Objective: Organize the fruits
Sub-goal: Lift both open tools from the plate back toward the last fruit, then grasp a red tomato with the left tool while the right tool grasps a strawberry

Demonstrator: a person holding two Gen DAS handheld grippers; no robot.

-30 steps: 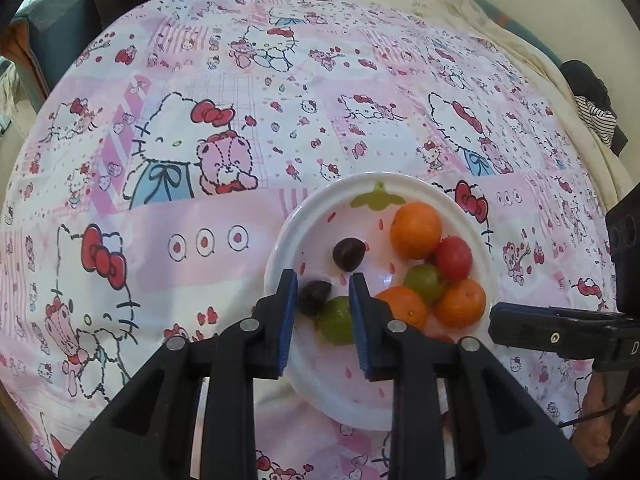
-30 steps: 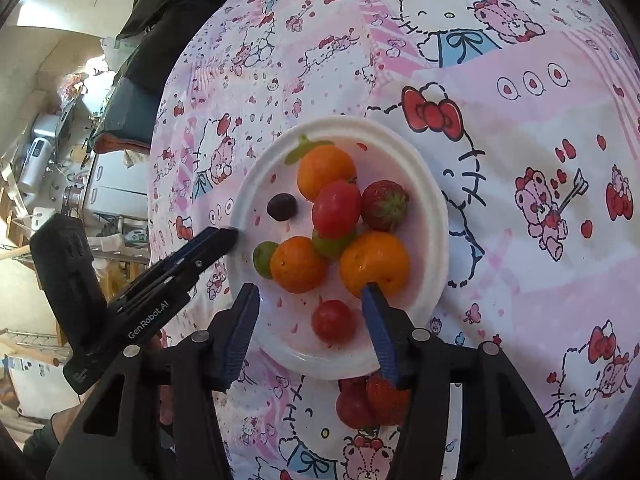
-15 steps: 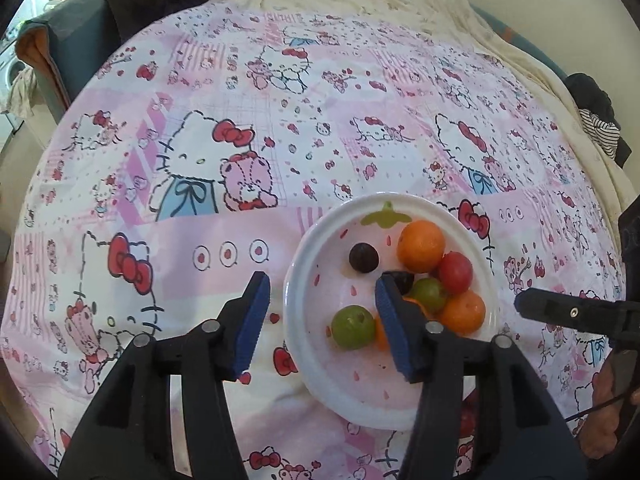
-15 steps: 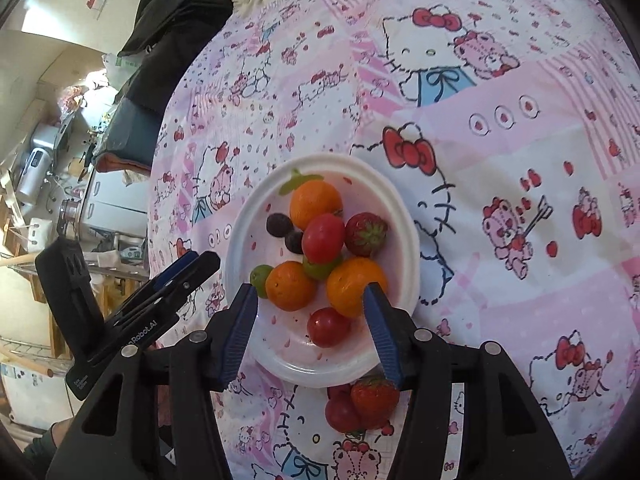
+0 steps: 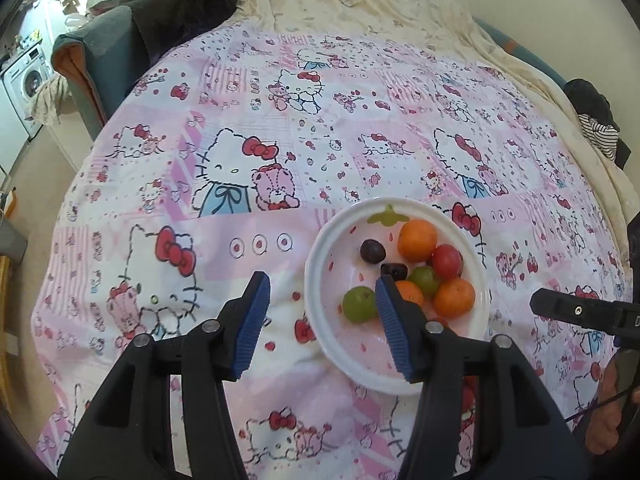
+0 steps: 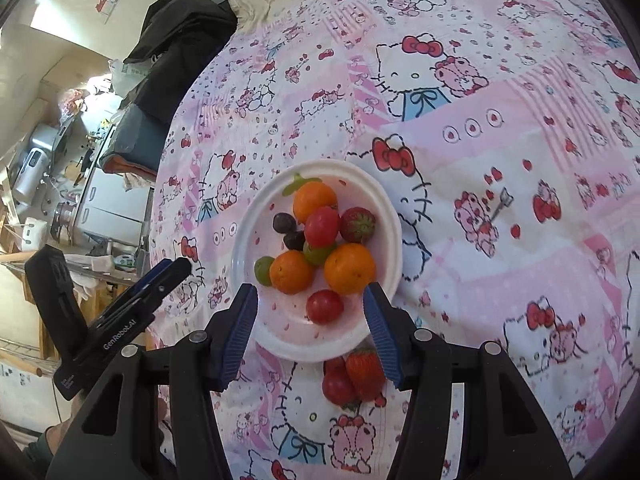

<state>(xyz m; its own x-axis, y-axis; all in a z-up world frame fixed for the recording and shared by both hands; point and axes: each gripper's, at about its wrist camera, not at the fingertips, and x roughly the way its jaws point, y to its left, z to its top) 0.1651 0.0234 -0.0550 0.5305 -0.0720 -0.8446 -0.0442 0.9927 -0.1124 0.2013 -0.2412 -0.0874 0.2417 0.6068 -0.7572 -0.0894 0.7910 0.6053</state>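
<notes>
A white plate (image 5: 320,292) (image 6: 390,216) on the Hello Kitty cloth holds oranges (image 5: 418,240) (image 6: 350,268), red tomatoes (image 5: 447,261) (image 6: 325,306), green fruits (image 5: 359,304) (image 6: 262,270), two dark grapes (image 5: 373,250) (image 6: 285,222) and a strawberry (image 6: 357,224). My left gripper (image 5: 322,312) is open and empty, raised over the plate's left edge. My right gripper (image 6: 310,330) is open and empty above the plate's near rim. A strawberry (image 6: 366,374) and a tomato (image 6: 336,386) lie on the cloth just in front of the plate.
The cloth (image 5: 280,140) covers a round table. A dark chair with clothes (image 5: 120,32) stands at the far left edge. A cream sheet (image 5: 380,4) lies at the back. A washing machine (image 5: 24,84) stands beyond the table.
My left gripper opened, let the dark grape go onto the plate, then rose and drew back to the left. The right gripper also drew back a little.
</notes>
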